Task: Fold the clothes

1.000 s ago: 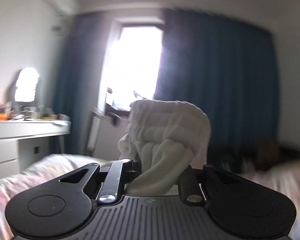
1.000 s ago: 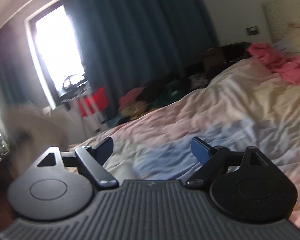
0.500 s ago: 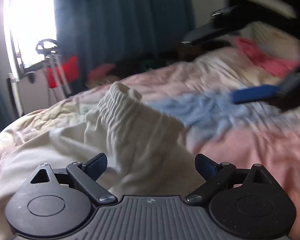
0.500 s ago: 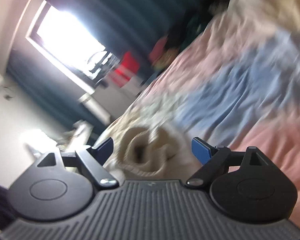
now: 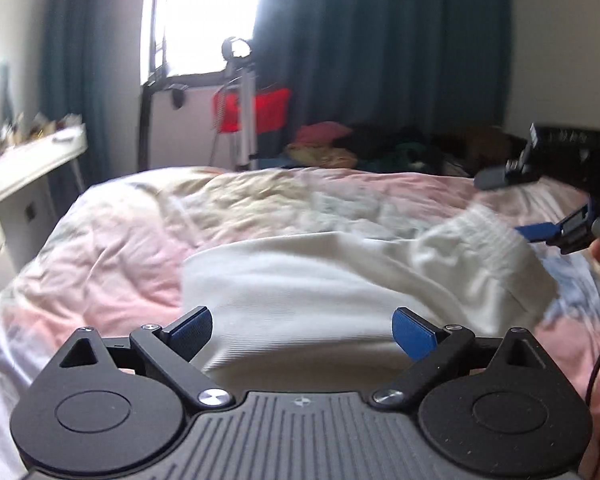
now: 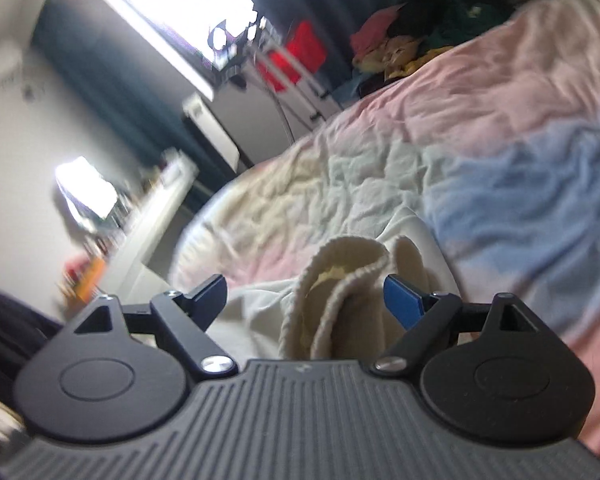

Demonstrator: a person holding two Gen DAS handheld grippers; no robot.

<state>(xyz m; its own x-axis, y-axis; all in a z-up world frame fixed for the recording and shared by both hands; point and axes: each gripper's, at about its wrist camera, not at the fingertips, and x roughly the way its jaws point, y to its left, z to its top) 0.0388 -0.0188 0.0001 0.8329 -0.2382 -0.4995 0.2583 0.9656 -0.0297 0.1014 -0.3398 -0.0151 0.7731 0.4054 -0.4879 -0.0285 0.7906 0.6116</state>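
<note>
A cream ribbed garment is seen spread on the bed (pastel quilt). The left tongs are held released above it; the right tongs, also released, straddle its ribbed cuff.

Both wrist views look low and close across the bed toward the window, sharing the white garment.
</note>
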